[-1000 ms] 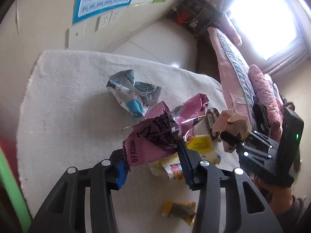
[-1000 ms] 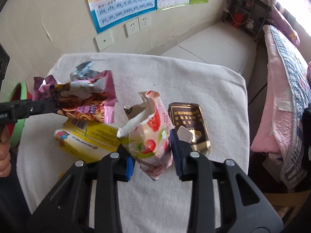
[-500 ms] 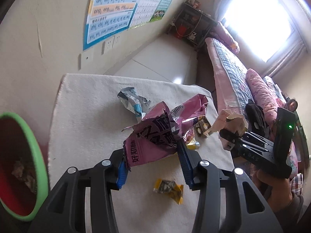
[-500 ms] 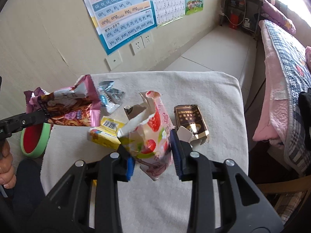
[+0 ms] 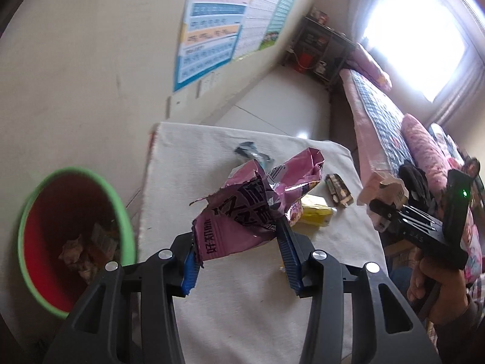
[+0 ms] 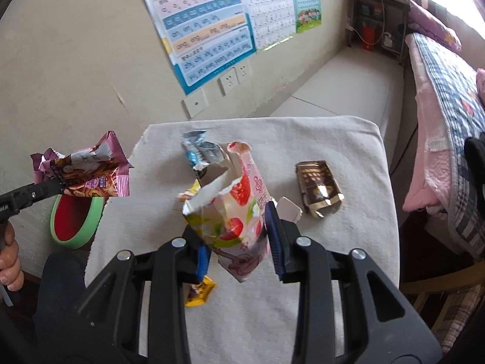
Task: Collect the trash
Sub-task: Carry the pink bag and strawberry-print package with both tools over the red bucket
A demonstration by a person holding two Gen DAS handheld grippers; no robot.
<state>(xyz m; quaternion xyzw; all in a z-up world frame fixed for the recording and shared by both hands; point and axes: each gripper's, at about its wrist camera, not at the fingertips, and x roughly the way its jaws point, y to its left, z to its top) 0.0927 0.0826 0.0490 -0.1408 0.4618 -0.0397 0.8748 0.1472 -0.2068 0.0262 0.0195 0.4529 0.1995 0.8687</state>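
Lifting both handfuls clear of the white cloth-covered table now: the left gripper is clenching a crumpled pink foil wrapper, the right gripper a torn strawberry-print snack bag. The green-rimmed red bin is swinging into view, probably next stop.

- A home bedroom.
- A bed with a checked quilt and pink pillows runs along the right edge.
- Children's charts hang on the wall at upper centre, above sockets.
- A dark shelf of small items stands at upper right, beside a bright window.
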